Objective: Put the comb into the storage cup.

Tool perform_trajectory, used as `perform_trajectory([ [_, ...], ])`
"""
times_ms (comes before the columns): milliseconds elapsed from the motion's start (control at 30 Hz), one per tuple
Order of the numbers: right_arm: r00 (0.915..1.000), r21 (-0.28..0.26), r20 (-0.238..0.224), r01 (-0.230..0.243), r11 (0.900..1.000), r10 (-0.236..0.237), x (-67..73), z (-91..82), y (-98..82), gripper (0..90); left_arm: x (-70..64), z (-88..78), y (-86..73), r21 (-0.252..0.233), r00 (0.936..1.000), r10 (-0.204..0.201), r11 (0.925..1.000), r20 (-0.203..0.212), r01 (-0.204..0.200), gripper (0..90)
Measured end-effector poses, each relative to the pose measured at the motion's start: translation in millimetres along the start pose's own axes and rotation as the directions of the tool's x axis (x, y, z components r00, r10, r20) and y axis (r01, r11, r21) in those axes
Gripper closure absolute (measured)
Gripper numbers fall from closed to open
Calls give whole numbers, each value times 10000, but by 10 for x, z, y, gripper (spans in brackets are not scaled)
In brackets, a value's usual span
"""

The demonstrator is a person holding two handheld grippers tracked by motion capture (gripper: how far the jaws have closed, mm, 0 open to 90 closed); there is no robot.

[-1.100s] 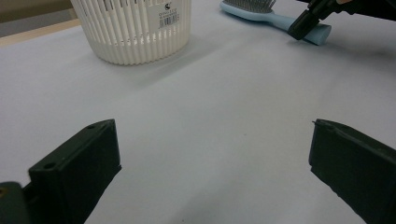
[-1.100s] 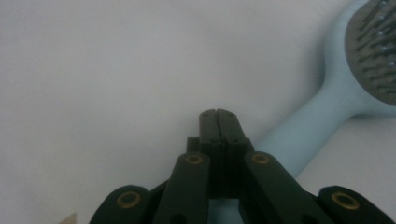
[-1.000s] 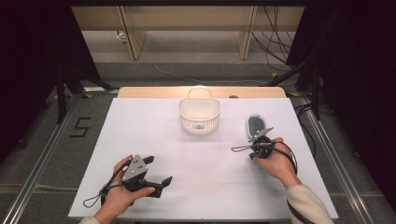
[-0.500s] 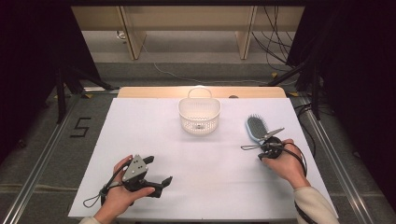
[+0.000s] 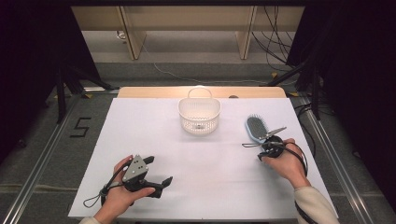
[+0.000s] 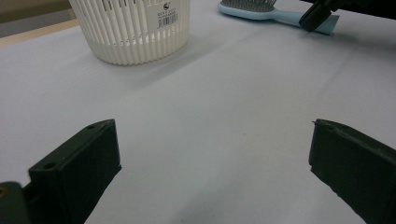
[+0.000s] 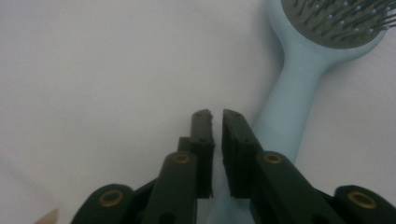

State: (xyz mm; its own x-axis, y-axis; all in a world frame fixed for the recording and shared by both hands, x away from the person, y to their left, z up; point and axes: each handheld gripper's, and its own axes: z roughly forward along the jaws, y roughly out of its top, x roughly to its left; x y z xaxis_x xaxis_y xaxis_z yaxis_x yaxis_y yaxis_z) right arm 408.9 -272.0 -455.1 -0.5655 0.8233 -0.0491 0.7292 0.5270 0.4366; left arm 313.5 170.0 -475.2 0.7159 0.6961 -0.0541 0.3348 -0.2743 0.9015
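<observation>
Item: hairbrush [image 5: 257, 128], pale blue, oval bristled head and straight handle, lay flat on the white table [image 5: 140, 121] toward its right side, bristles up. Long axis ran from the head, farther from the person, back along the handle toward the near right; the handle end lay at the right gripper [image 5: 265, 145]. In the right gripper view the handle [image 7: 288, 122] passed just to the right of and beneath the jaw tips, not between them. Right gripper [image 7: 216, 115]: jaws stood at a narrow slit, having just been opening from fully closed, with nothing between the pads. Judgement: the gap looked too small to take the handle as it stood, and the jaws sat off to the handle's left, so a grasp would call for a wider opening and a small shift rightward across the handle's axis. Left gripper [image 5: 156, 177]: held low over the near left of the table, jaws spread wide and empty; in the left gripper view bare tabletop lay between the jaws. Basket [image 5: 199, 115], white, slatted, stood upright at the middle far part of the table, to the left of the brush head and well apart from both grippers. Nearer hand to the brush: the right hand [image 5: 285, 161], by a wide margin.
</observation>
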Motion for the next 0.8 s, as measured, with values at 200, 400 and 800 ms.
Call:
perform_trajectory([
  [200, 9998, -915, 78, -180, 9956, 188, 14, -55, 58, 591, 0, -6, 2, -13, 10000, 37, 10000, 6, -37, 15],
  [400, 9948, -2568, 173, -930, 9620, 1008, -15, -143, 101, 383, -3, -6, 4, -18, 10000, 48, 10000, 0, -48, 14],
  [800, 9920, -3313, 504, -931, 9389, 1162, -81, -188, 124, 153, -8, -2, 7, -8, 10000, 61, 10000, -48, -61, 13],
])
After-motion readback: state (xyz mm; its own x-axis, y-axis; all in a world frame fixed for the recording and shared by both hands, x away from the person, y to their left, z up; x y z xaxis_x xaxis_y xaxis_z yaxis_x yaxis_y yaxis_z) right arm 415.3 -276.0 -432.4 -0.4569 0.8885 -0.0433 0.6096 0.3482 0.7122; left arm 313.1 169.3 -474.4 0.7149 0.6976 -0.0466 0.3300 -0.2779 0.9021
